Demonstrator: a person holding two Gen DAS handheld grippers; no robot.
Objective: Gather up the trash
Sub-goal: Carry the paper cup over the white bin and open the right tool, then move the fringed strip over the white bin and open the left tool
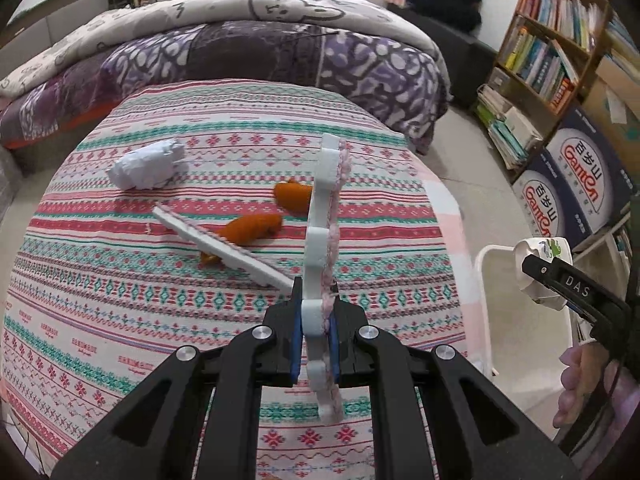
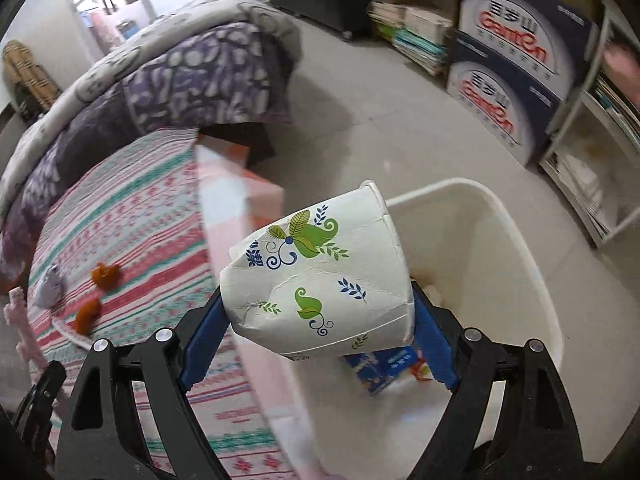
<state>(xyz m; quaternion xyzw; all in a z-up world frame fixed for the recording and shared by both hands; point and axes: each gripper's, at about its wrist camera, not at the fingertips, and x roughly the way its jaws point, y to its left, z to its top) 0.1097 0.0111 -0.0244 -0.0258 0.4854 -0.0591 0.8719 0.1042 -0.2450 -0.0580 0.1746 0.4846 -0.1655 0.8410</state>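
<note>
My left gripper (image 1: pixel 316 336) is shut on a white and pink foam strip (image 1: pixel 322 216), held upright above the patterned table (image 1: pixel 120 300). On the table lie a crumpled white paper ball (image 1: pixel 146 164), two orange peels (image 1: pixel 252 230) (image 1: pixel 294 197) and a second white foam strip (image 1: pixel 224 246). My right gripper (image 2: pixel 320 320) is shut on a crushed paper cup (image 2: pixel 320 276) with green leaf print, held over the white bin (image 2: pixel 532 264). The right gripper with the cup also shows in the left wrist view (image 1: pixel 540 276).
The bin (image 1: pixel 486 300) stands on the floor right of the table and holds a blue wrapper (image 2: pixel 380 368). A bed with a purple quilt (image 1: pixel 240 56) is behind the table. Bookshelves (image 1: pixel 552 52) and Ganten boxes (image 1: pixel 572 172) line the right wall.
</note>
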